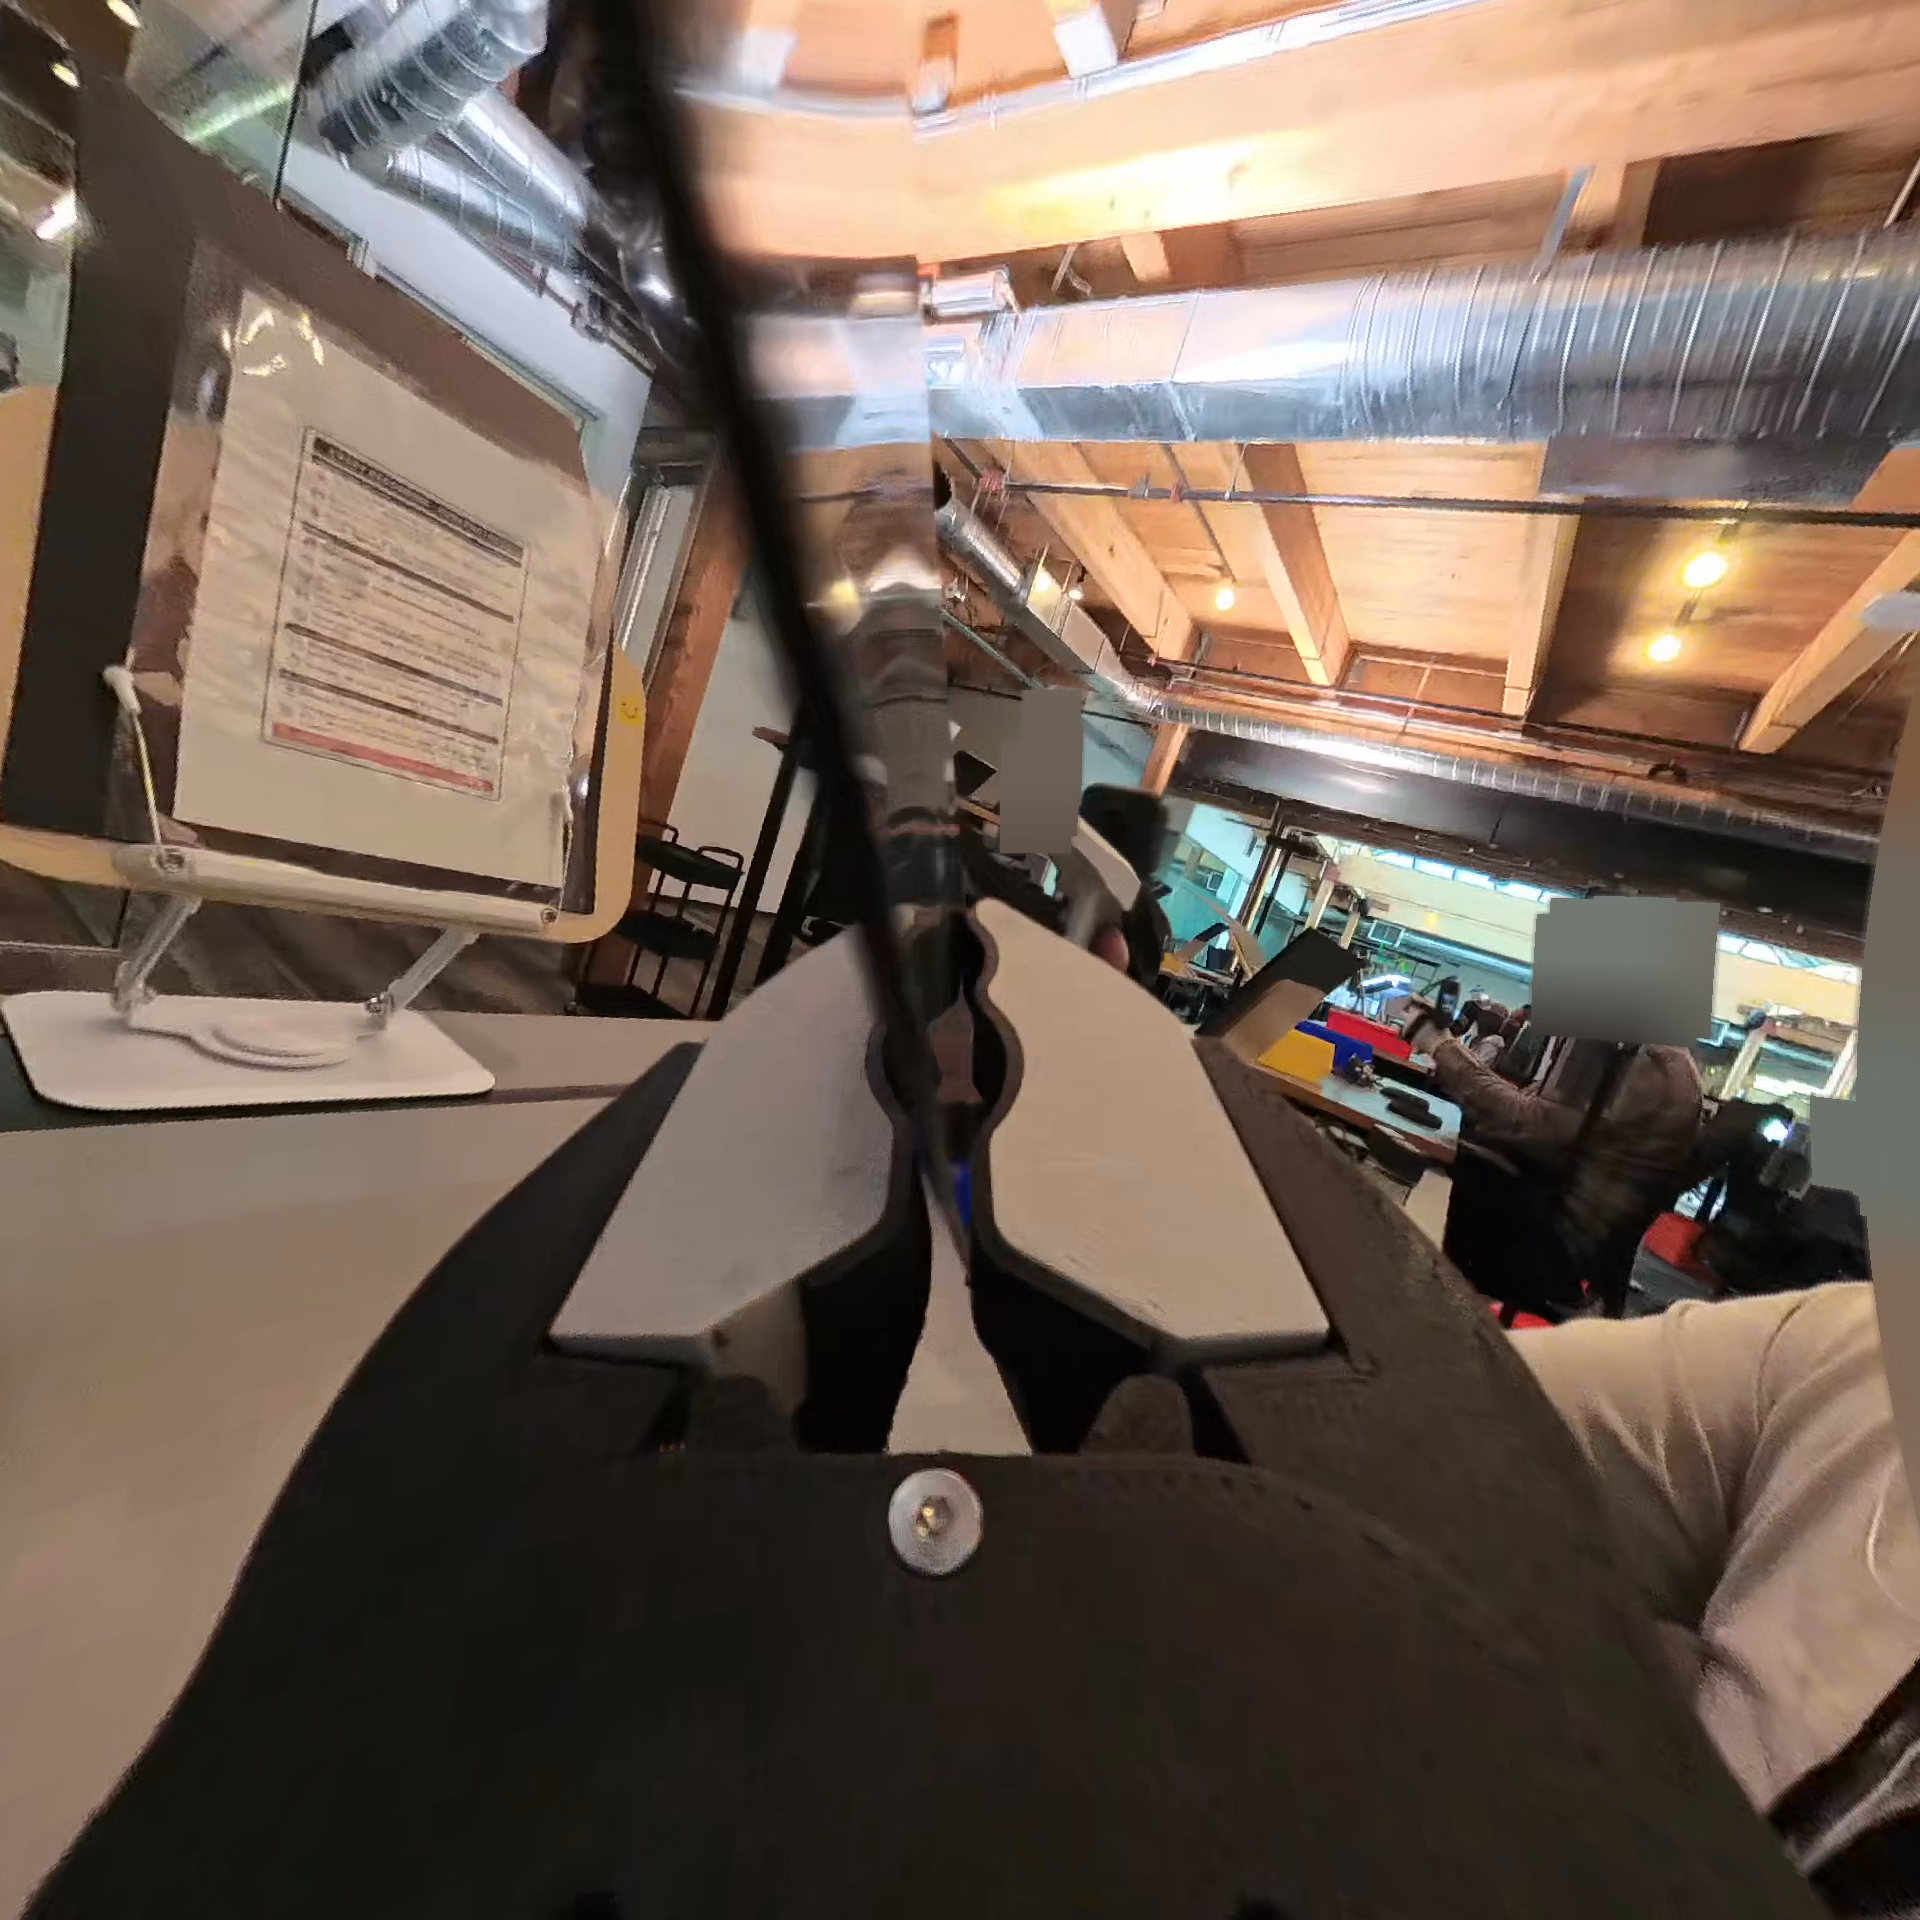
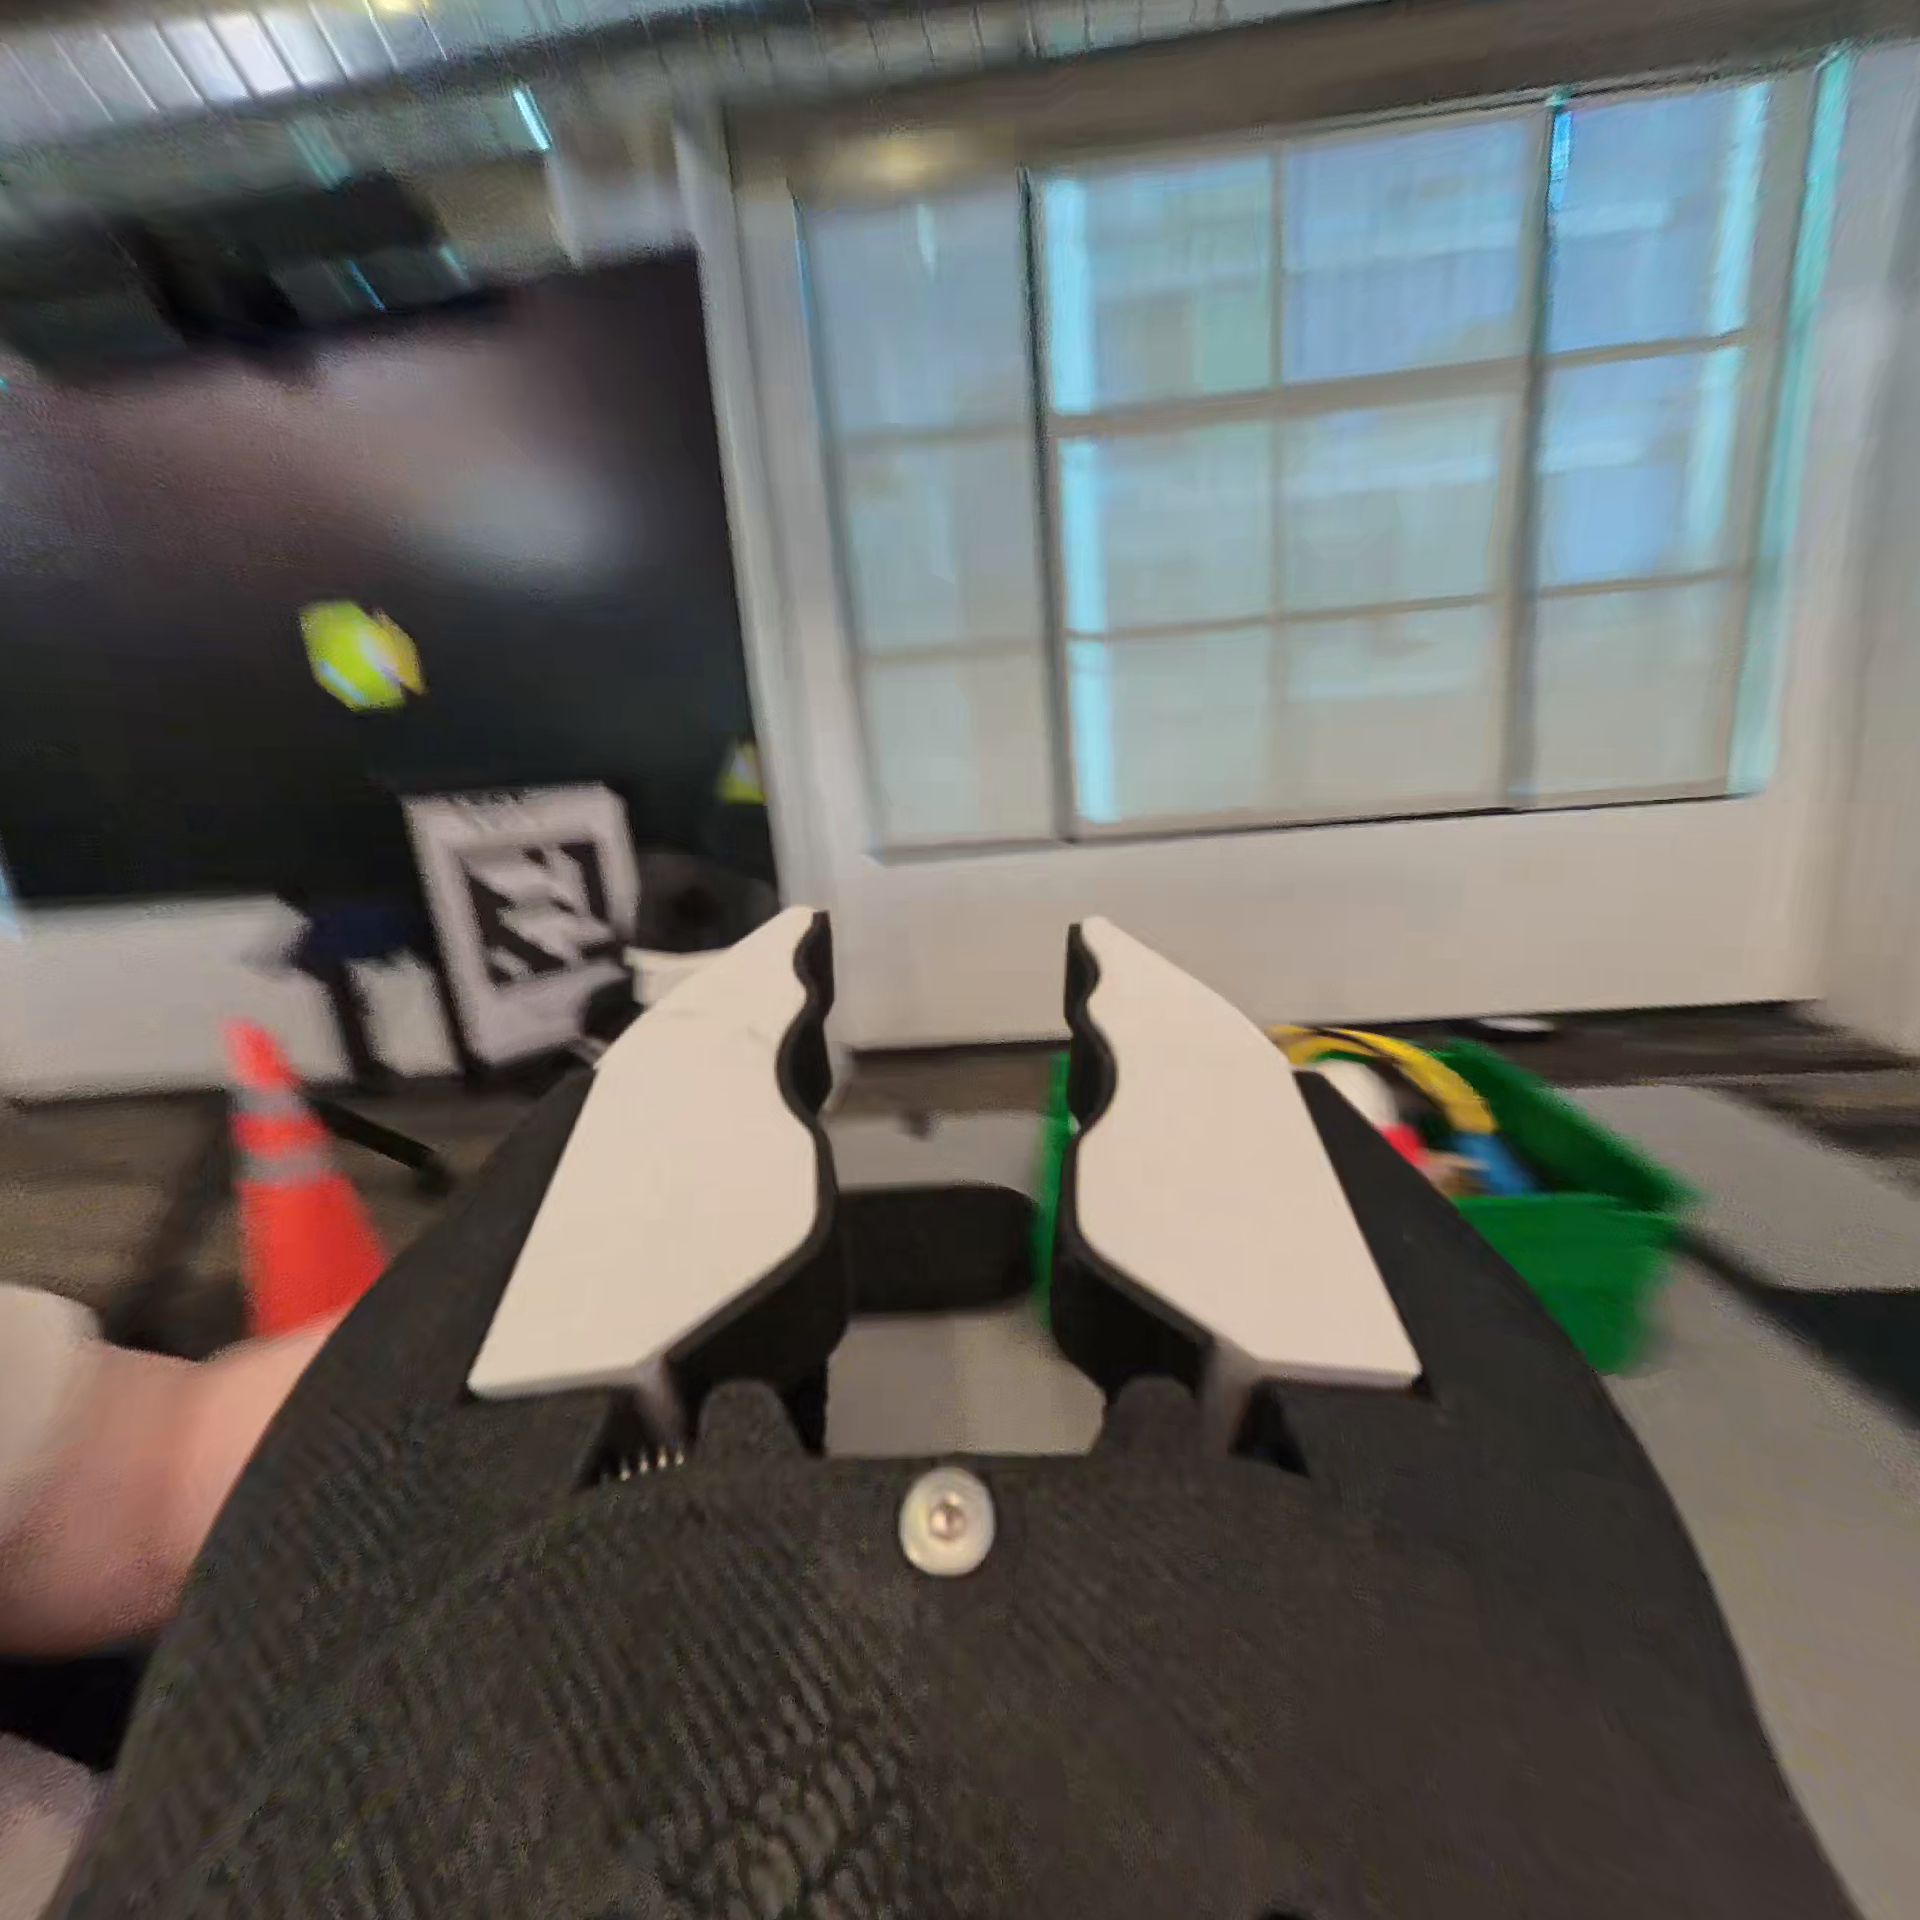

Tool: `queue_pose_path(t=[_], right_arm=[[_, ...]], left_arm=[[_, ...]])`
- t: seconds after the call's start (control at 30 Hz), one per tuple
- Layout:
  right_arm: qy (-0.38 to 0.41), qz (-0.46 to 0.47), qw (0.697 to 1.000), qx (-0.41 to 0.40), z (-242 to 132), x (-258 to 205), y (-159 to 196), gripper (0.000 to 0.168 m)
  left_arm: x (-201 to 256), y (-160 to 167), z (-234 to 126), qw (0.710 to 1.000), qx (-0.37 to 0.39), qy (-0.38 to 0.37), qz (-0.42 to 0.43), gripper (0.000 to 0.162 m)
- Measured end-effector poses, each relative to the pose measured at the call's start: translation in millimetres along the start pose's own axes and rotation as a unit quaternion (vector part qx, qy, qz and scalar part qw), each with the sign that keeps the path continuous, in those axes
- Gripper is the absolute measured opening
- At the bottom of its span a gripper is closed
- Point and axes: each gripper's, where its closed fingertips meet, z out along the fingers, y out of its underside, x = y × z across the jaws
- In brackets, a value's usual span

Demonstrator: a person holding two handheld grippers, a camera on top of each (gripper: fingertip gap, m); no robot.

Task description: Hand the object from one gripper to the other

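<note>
My left gripper (image 1: 925, 935) is shut on a long thin object (image 1: 821, 644) with a black edge and a clear, see-through body. The object sticks up and to the left out of the jaws, past the top of the left wrist view. A small blue part (image 1: 962, 1184) of it shows low between the fingers. My right gripper (image 2: 948, 925) is open and empty, pointing across a table toward a window; its view is blurred. A white and black shape (image 1: 1101, 873) just behind the left gripper's tips may be the other gripper; I cannot tell.
A document stand with a printed sheet (image 1: 384, 623) sits at the left on the pale table (image 1: 260, 1299). A cream sleeve (image 1: 1714, 1507) is at the right. A green bin (image 2: 1558, 1226), an orange cone (image 2: 296, 1205) and a black-and-white marker board (image 2: 530, 914) show in the right wrist view. The grippers' ends are close to 12 cm from one another.
</note>
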Motion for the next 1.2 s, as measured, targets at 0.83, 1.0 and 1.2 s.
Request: queue_pose_path(t=[0.83, 1.0, 1.2], right_arm=[[-0.111, 0.311, 0.941, -0.071, -5, 0, 26, 0.002], [-0.074, 0.191, 0.969, -0.140, -19, -8, 20, 0.002], [-0.098, 0.099, 0.965, -0.221, -29, -73, 31, 0.002]], left_arm=[[-25, -15, -35, 0.949, -0.046, -0.207, 0.232, 0.074], [4, -35, -54, 0.975, -0.012, -0.153, 0.158, 0.069], [49, -9, -53, 0.996, -0.088, 0.025, -0.003, 0.064]])
